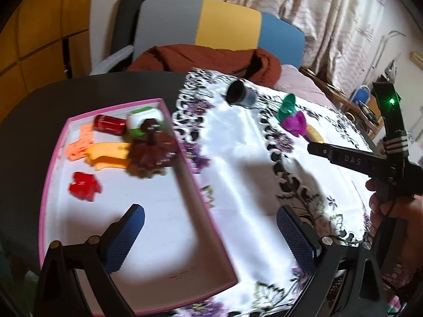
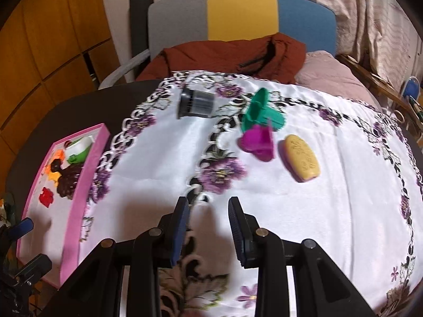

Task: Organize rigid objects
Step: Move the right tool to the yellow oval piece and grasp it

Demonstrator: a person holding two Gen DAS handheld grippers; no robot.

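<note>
Two claws hang over a dark desk [image 1: 79, 89] spread with a white floral cloth [image 2: 317, 198]. Nearest in the left wrist view, the left claw [image 1: 210, 233] stands spread wide, nothing between its blue pads; one pad is above the pink-walled tray [image 1: 185, 163], the other above the cloth. Nearest in the right wrist view, the right claw [image 2: 208, 231] has its pads drawn close together with a narrow gap, pinching nothing, above the cloth's near edge. A hand [image 1: 394, 208] grips the right claw's handle at the right edge of the left wrist view.

Farther on, the tray holds a red piece [image 1: 84, 186], a yellow piece [image 1: 108, 155], an orange piece [image 1: 80, 145], a dark bunch of grapes [image 1: 152, 155], a red can [image 1: 109, 124] lying on its side, and a white-and-green container [image 1: 145, 121], all gathered toward the tray's far end.

On the cloth, well apart from the tray, lie a yellow oval block [image 2: 302, 158], a magenta cup [image 2: 259, 142] touching a green cup [image 2: 261, 111], and, farther left, a grey canister [image 2: 197, 103] on its side. Beyond the desk stands a grey, yellow and blue chair [image 2: 238, 15] with a rust-coloured garment [image 2: 224, 55] on it.
</note>
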